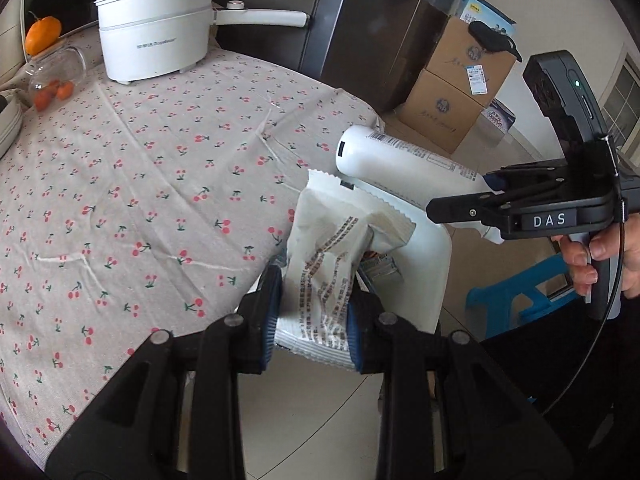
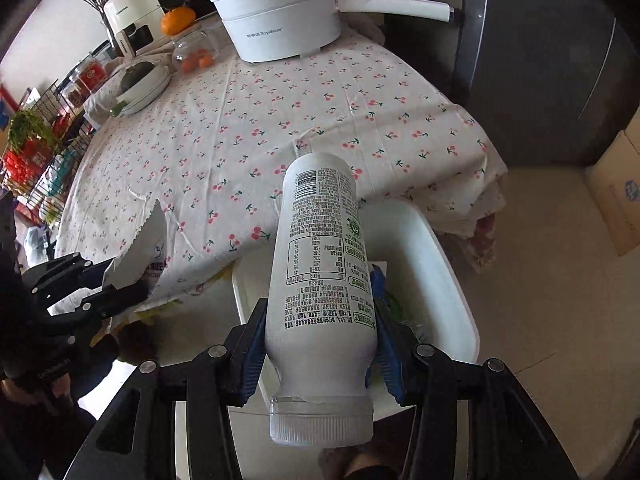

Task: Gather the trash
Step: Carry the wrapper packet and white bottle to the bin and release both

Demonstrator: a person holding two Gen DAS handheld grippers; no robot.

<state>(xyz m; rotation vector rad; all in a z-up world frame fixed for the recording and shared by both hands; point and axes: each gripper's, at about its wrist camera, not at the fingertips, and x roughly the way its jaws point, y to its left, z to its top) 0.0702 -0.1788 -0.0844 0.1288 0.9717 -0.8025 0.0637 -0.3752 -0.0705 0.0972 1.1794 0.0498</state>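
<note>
Both grippers' loads, wrapper [image 1: 320,276] and bottle [image 2: 320,288], partly hide the bin [image 2: 440,264]

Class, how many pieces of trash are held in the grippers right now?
2. A white wrapper is clamped in the left gripper; a white bottle is clamped in the right gripper, above the white bin.

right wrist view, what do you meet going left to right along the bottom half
left gripper shut on a wrapper → bottle clamped in the right gripper → white bin behind the bottle → cardboard box on the floor at the right edge
</note>
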